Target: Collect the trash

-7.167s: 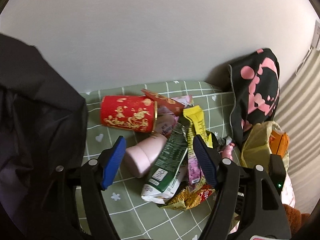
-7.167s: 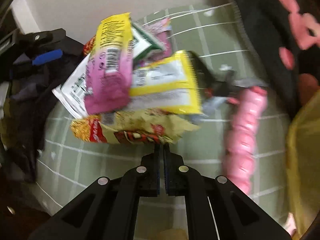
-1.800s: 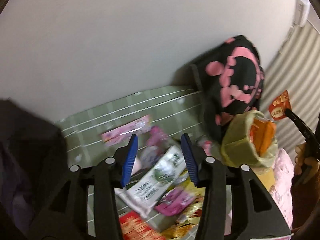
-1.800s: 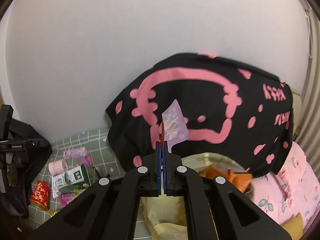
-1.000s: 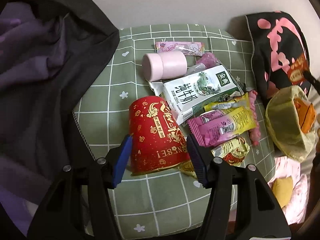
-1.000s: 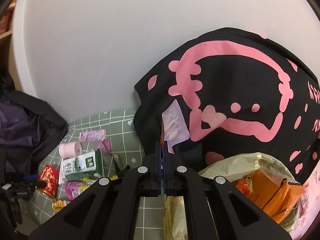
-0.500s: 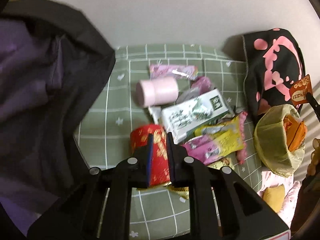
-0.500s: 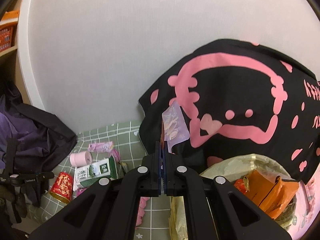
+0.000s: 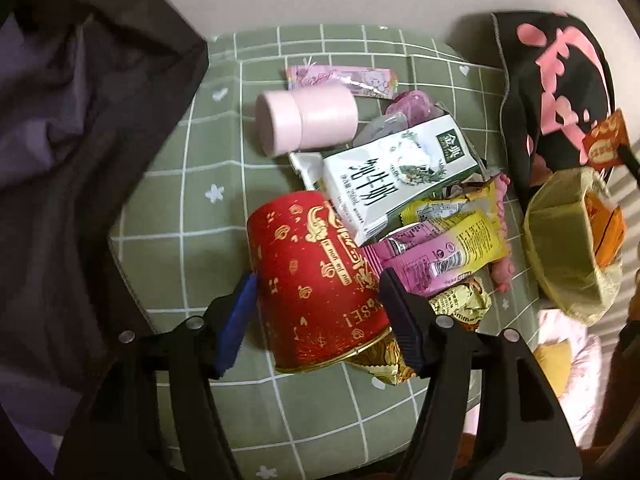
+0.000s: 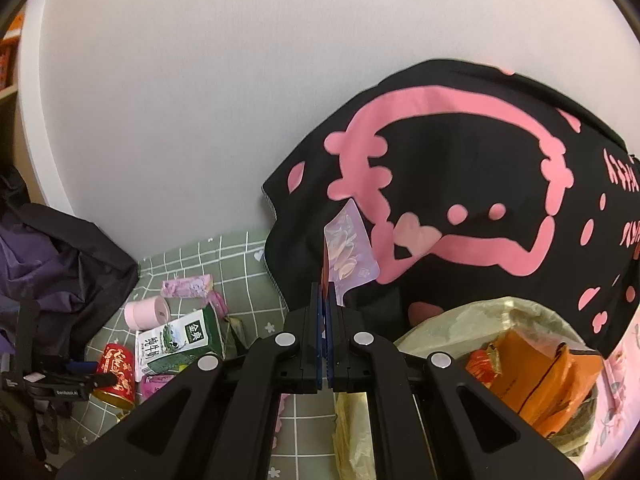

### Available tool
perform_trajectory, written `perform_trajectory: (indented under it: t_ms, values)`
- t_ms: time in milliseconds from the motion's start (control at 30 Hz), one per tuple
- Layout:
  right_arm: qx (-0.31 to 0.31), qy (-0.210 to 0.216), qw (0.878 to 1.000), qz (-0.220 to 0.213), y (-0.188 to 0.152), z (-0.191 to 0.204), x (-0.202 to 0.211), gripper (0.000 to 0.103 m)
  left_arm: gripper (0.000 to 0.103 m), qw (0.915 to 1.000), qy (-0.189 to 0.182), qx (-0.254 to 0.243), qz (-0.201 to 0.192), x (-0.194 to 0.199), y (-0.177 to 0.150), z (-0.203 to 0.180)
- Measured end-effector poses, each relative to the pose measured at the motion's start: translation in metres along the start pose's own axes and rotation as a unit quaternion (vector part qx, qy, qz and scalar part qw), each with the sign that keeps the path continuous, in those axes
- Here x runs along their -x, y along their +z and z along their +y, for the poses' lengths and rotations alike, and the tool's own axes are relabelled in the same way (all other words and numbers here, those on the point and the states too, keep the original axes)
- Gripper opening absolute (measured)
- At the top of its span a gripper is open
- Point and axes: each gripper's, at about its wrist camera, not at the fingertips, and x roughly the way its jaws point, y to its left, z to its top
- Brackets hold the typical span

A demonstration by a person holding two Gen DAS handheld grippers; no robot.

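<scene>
Left gripper [image 9: 316,312]: we see its jaws spread around the red cup [image 9: 312,280], low centre of the frame.
Right gripper [image 10: 324,300]: we see it pinching a small wrapper [image 10: 350,250], centre frame, above the yellow bag [image 10: 440,320] at lower right.

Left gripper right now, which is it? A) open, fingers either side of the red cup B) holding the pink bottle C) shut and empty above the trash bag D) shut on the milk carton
A: the left gripper is open, its blue-padded fingers flanking the red cup lying on its side on the green checked cloth.
</scene>
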Motion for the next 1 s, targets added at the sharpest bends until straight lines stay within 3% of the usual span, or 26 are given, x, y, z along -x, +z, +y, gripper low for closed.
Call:
perform_trajectory:
  t_ms: [67,167,200,233,433,467,533,600,833,1000]
  values:
    - [0.005,0.003,1.000,0.002,0.001,0.007,-0.004,0.003,0.053,1.0000,-0.008,0.003,-0.001,0.005,0.003,0.003]
    - [0.009,0.005,1.000,0.001,0.004,0.016,-0.006,0.003,0.031,0.9998,-0.006,-0.003,-0.017,0.017,0.010,0.007]
    - [0.008,0.006,1.000,0.000,0.005,0.018,-0.006,0.003,0.017,0.9998,-0.005,-0.003,-0.021,0.021,0.014,0.008]
    - [0.008,0.006,1.000,-0.001,0.007,0.020,-0.006,0.003,0.015,0.9997,-0.004,-0.003,-0.025,0.025,0.018,0.010]
    - [0.010,0.001,1.000,-0.002,0.012,0.027,-0.008,0.003,0.016,0.9989,-0.026,-0.010,-0.036,0.034,0.032,0.017]
    - [0.012,0.000,1.000,-0.001,0.012,0.027,-0.009,0.003,0.019,0.9981,-0.039,-0.024,-0.040,0.036,0.031,0.014]
    - [0.012,0.000,1.000,0.003,0.012,0.027,-0.012,0.003,0.042,0.9955,-0.056,-0.053,-0.055,0.040,0.027,0.007]
    - [0.011,0.001,1.000,0.010,0.012,0.025,-0.016,0.003,0.044,0.9933,-0.062,-0.071,-0.067,0.042,0.023,0.004]
    - [0.017,0.018,1.000,0.009,0.012,0.023,-0.021,0.003,0.051,0.9825,-0.038,-0.127,-0.131,0.066,-0.009,0.006]
    - [0.026,0.029,0.999,0.015,0.006,0.022,-0.021,0.003,0.051,0.9809,-0.022,-0.153,-0.118,0.068,-0.039,0.010]
